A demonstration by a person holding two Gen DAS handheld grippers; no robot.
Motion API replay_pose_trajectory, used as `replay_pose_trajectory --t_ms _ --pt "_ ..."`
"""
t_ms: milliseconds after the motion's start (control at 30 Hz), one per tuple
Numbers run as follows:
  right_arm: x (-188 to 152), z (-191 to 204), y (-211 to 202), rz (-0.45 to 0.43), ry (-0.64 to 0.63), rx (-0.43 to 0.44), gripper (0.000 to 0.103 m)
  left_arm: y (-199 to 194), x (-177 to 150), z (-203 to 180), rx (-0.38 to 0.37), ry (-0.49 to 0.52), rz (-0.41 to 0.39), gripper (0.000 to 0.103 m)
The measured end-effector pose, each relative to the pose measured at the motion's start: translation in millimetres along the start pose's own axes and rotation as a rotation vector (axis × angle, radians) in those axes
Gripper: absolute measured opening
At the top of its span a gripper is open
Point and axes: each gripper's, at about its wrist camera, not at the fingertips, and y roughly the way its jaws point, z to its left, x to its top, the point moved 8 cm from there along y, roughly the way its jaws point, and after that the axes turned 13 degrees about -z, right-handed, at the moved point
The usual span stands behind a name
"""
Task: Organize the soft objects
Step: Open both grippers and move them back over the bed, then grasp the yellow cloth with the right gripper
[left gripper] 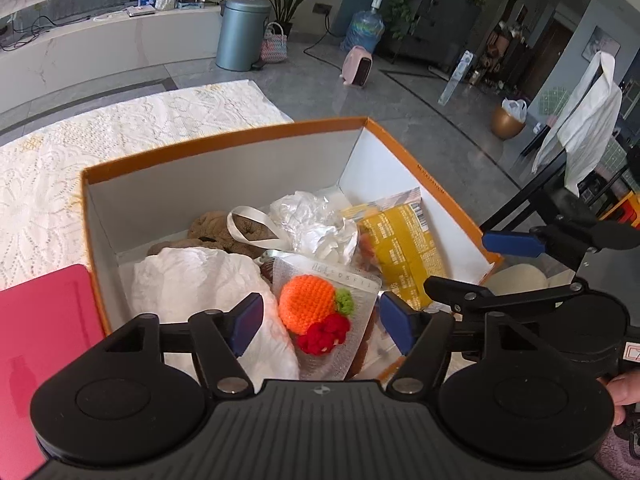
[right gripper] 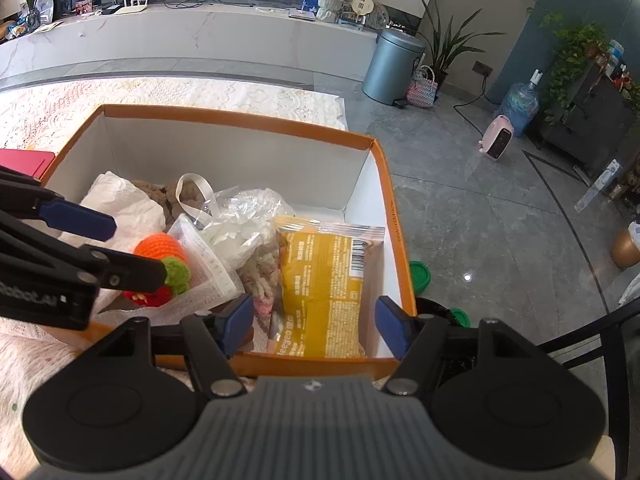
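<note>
Right under both grippers sits the box (left gripper: 224, 148), orange outside, white inside, parked on a lace-covered tabletop (left gripper: 100, 132). Left gripper (left gripper: 322, 322) has its jaws spread wide with nothing pinched; the crochet toy (left gripper: 312, 314) (orange ball, green bit, red bit) lies just below the gap on a clear bag (left gripper: 340, 346), and the blue pads aren't touching it. Left of that gripper there's a white cloth (left gripper: 192, 280), and further ahead a brown plush (left gripper: 212, 228) with a white ribbon (left gripper: 244, 228) looped over it. Crumpled plastic (left gripper: 316, 224) is straight ahead of it, deeper in the box.

Right gripper (right gripper: 316, 326) is wide too, also empty. It hangs over the near right corner of the box, and the yellow packet (right gripper: 324, 288) lies flat right below and between its jaws, not gripped. A knitted thing (right gripper: 260, 276) peeks out just left of the packet, can't tell what it is. Off to the far left of the left gripper a pink pad (left gripper: 44, 340) rests on the tabletop beside the box. Green lids (right gripper: 420, 274) show just past the box's right wall.
</note>
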Motion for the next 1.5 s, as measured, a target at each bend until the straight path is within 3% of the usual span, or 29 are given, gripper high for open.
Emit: replay_pose_trajectory --t_ms 267,400,600,767,1067,1500 --pt "8 7 -32 -0.054 0.1 -0.005 0.072 -52 8 8 -0.04 -0.09 -0.109 0.079" --pt "10 30 -50 -0.108 0.198 0.036 0.072 -88 3 26 -0.017 -0.131 -0.181 0.077" --pt "17 90 -75 -0.187 0.281 0.117 0.072 -146 -12 65 0.115 -0.104 -0.296 0.075" --pt "21 145 -90 -0.232 0.314 0.176 0.072 -185 -32 99 0.238 -0.073 -0.342 0.075" --pt "17 244 -100 -0.229 0.278 0.295 0.072 -225 -67 155 0.369 -0.108 -0.34 0.071" --pt "16 347 -83 -0.215 0.074 0.376 0.059 -246 -118 235 0.439 -0.166 -0.274 0.066"
